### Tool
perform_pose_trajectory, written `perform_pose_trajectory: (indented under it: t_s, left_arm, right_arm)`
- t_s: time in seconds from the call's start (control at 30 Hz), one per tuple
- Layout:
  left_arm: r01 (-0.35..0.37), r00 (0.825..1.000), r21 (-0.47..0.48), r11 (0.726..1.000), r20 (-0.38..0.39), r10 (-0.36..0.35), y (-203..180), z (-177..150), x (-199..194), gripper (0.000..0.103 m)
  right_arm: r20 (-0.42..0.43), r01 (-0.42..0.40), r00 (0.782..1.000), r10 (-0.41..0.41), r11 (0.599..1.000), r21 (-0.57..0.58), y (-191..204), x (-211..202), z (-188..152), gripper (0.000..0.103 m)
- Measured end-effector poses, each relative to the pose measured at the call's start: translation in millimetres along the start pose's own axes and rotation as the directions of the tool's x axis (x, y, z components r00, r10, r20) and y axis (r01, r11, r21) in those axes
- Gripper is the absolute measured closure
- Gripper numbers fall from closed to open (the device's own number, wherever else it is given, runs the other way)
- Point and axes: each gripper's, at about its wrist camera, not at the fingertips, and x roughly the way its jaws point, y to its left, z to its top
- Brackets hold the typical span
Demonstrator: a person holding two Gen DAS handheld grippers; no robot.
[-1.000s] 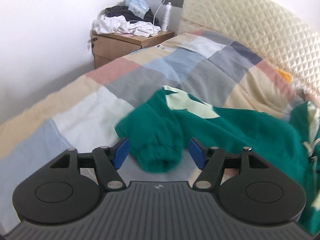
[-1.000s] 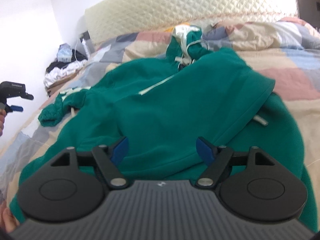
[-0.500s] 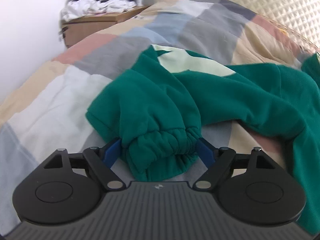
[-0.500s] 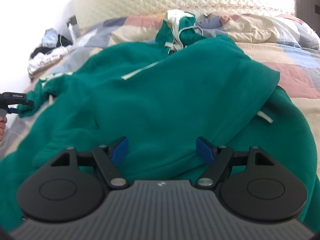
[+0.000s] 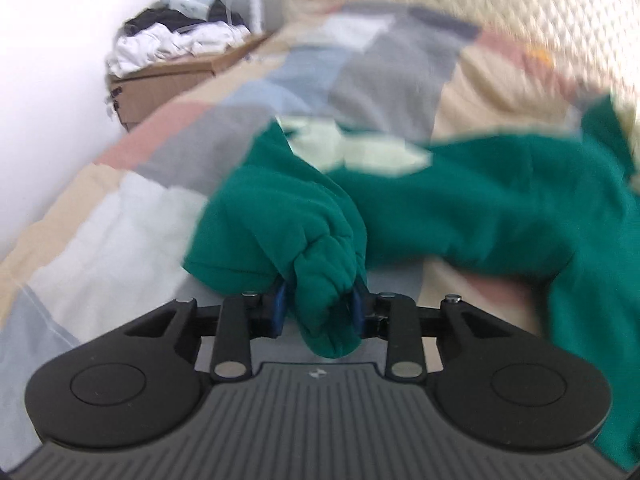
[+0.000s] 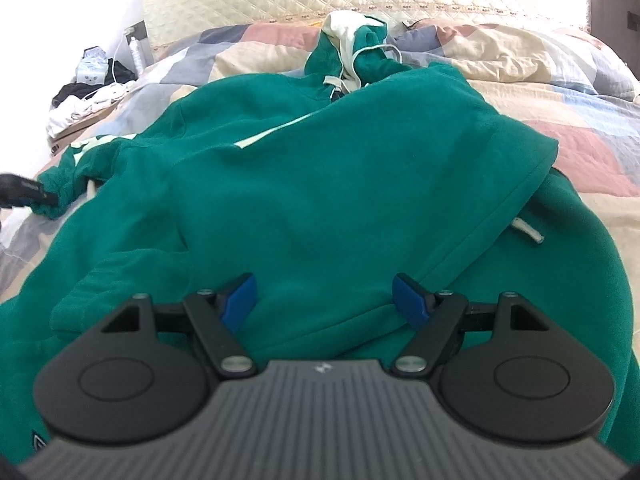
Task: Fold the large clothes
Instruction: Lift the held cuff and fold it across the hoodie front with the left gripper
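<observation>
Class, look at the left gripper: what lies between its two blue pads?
The green hoodie's sleeve cuff, bunched between the closing left gripper; the left wrist view shows it.

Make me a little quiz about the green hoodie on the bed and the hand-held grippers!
1. True or false: the right hand-held gripper is squeezing the green hoodie.
2. Which part of the hoodie sits between the pads of the left hand-held gripper? A) hood B) sleeve cuff C) drawstring
3. What lies under the hoodie?

Key
1. False. Its jaws stand wide open above the fabric.
2. B. The jaws are closing on the bunched cuff.
3. A patchwork quilt on the bed.
</observation>
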Motion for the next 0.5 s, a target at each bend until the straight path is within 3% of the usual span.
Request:
perform_pose_trajectory:
  t_s: [0.13, 0.27, 0.37, 0.5]
  left_arm:
    - [0.058, 0.996, -0.123, 0.991, 0.072, -0.049, 5, 40, -58, 0.068]
    - [0.148, 0.978, -0.183, 0.972, 0.170, -0.117, -9, 87, -131, 0.068]
    - [0.236, 0.952, -0.184, 0.954, 0.240, -0.189, -35, 113, -187, 0.068]
    - [0.324, 0.916, -0.093, 0.941, 0.277, -0.289, -95, 125, -250, 0.068]
  right_arm:
    - [0.025, -0.005, 1.000, 0.005, 1.000, 0.004, -3, -8, 2, 0.027]
    - [0.062, -0.011, 0.998, 0.011, 1.000, 0.012, -7, -23, 6, 0.027]
    - [0.092, -0.020, 0.996, 0.017, 0.999, 0.032, -14, -37, 9, 0.027]
    - [0.125, -0.031, 0.992, 0.023, 0.998, 0.063, -23, -57, 10, 0.027]
